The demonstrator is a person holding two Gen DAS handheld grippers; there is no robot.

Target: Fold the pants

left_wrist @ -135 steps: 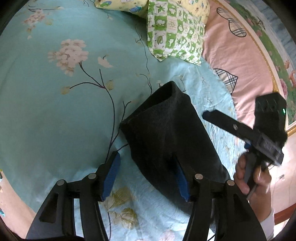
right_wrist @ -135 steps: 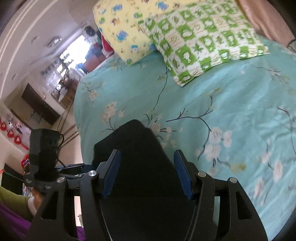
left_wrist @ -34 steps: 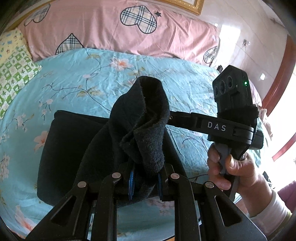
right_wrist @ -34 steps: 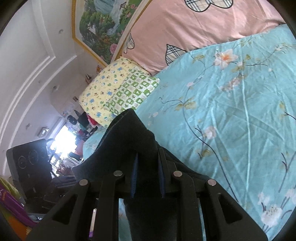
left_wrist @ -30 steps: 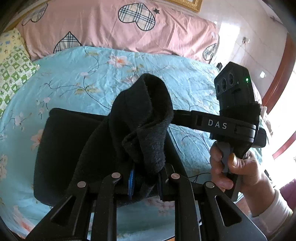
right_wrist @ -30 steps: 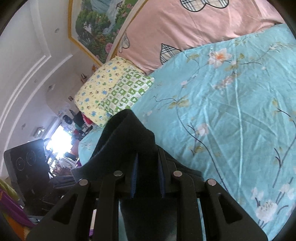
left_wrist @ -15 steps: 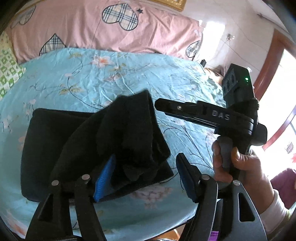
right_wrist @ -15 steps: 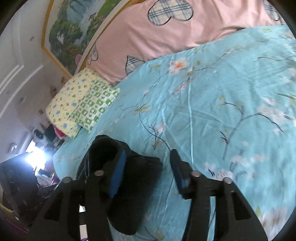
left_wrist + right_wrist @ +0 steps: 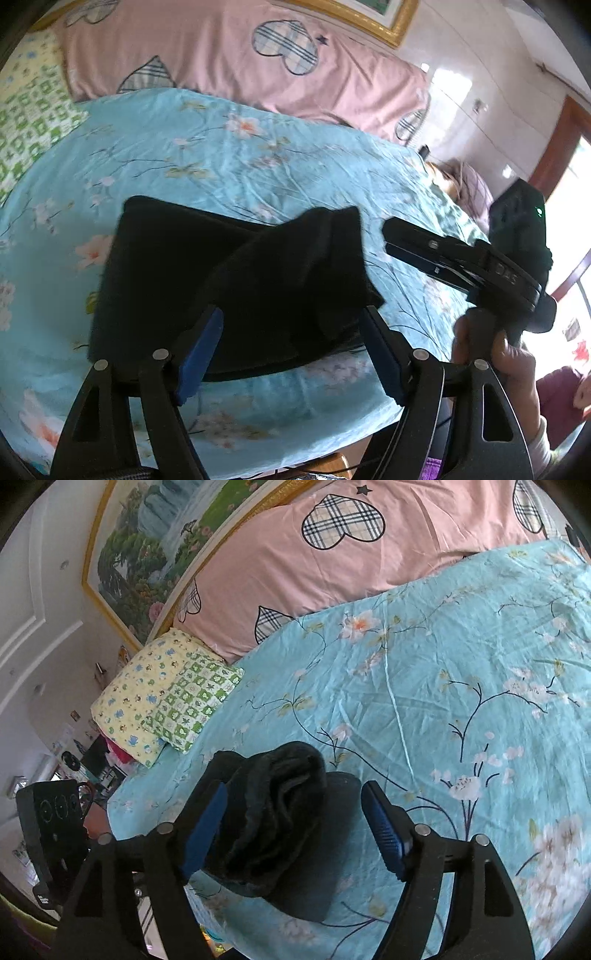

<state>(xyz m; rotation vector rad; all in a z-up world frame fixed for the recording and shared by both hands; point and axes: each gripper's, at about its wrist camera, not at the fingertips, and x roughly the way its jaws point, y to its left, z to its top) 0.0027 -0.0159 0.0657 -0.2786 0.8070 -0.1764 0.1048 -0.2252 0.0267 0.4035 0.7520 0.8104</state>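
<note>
The black pants (image 9: pixel 207 280) lie folded on the turquoise flowered bedsheet (image 9: pixel 229 158), with a rumpled upper layer toward the right end. My left gripper (image 9: pixel 291 347) is open just above their near edge, holding nothing. In the right wrist view the pants (image 9: pixel 280 823) show as a bunched dark heap between the fingers of my right gripper (image 9: pixel 295 827), which is open and empty. The right gripper also shows in the left wrist view (image 9: pixel 417 243), to the right of the pants, held by a hand.
A pink heart-patterned cover (image 9: pixel 369 554) lies along the bed's far side. Yellow and green patterned pillows (image 9: pixel 166 701) sit at the far left. The bed's near edge (image 9: pixel 258 443) runs just below the pants. A framed painting (image 9: pixel 147 554) hangs on the wall.
Both grippers were shut on the lifted pants end a second ago. They have opened, the cloth has dropped onto the folded stack, and both grippers have drawn back a little.
</note>
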